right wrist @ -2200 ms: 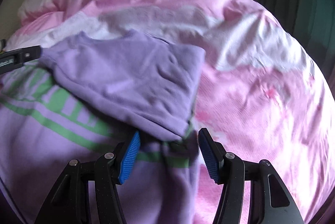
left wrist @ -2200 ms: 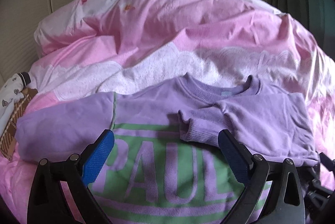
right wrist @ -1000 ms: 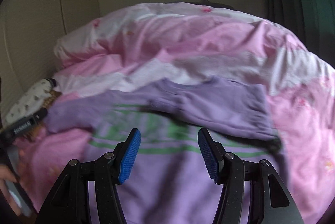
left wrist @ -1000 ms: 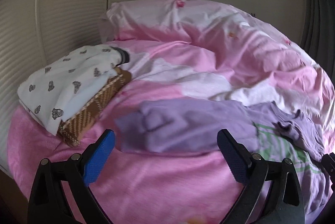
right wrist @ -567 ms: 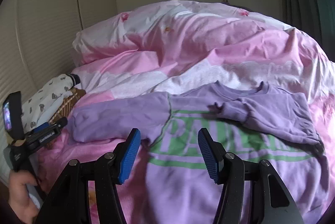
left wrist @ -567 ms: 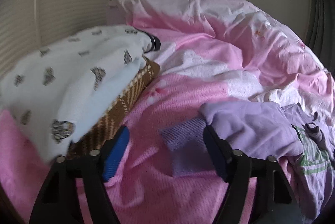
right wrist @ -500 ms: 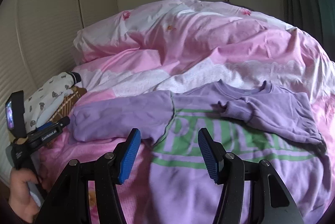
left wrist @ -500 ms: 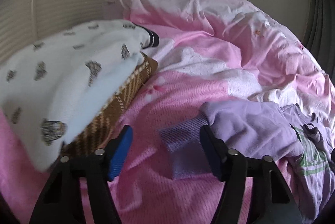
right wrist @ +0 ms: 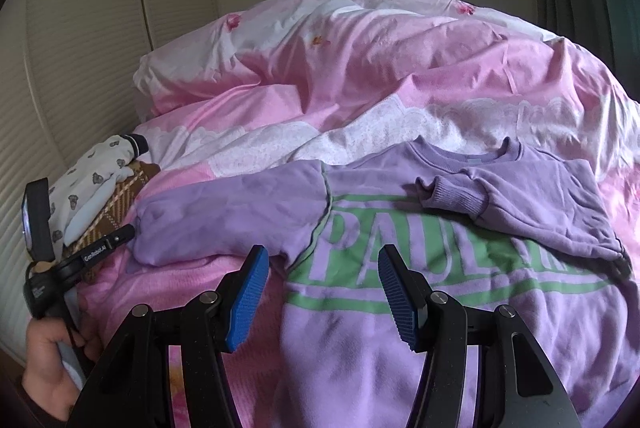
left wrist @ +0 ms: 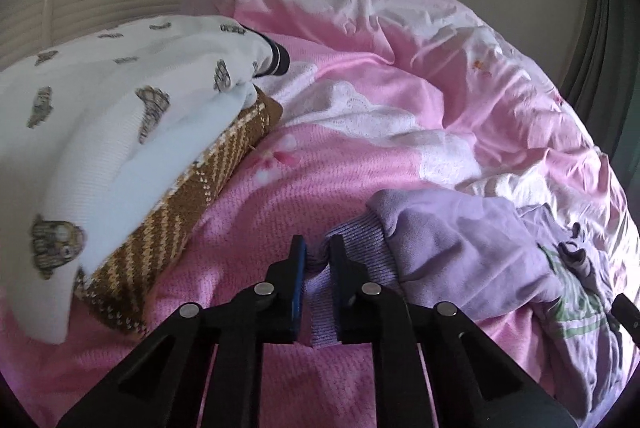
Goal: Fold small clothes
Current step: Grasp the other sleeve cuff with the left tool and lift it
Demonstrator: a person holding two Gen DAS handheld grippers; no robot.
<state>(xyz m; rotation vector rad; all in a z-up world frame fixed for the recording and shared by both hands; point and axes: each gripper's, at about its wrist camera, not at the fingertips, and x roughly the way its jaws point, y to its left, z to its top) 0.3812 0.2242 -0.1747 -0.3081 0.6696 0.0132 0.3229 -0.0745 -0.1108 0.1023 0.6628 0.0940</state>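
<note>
- Now the left gripper (left wrist: 317, 252), wide apart a second ago, clamps the ribbed cuff (left wrist: 356, 248) at lower centre.
- Purple sweatshirt (right wrist: 420, 268) lies mid-frame on the pink duvet (right wrist: 360, 76); its second sleeve looks ready to fold.
- Right gripper (right wrist: 320, 282) hangs half-open, empty.

Ahead of the left gripper (left wrist: 318, 260): the ribbed cuff (left wrist: 352, 248) of the purple sweatshirt (right wrist: 420, 268) fills the gap between the pads; no room there.
To its left: a stack of a white printed garment (left wrist: 100, 132) on a brown checked one (left wrist: 180, 212) lies near, raised above the bed.
Between stack and cuff: a strip of bare pink bedcover (left wrist: 304, 180), flat and passable.
To its right: the bunched sleeve (left wrist: 460, 240) rises as a soft hump.
Ahead of the right gripper (right wrist: 320, 284): the sweatshirt's side edge lies low between the parted pads.
To its left: bare pink cover, then the left gripper's body in a hand (right wrist: 52, 376).
Far ahead: rumpled duvet (right wrist: 360, 68) piles high.
</note>
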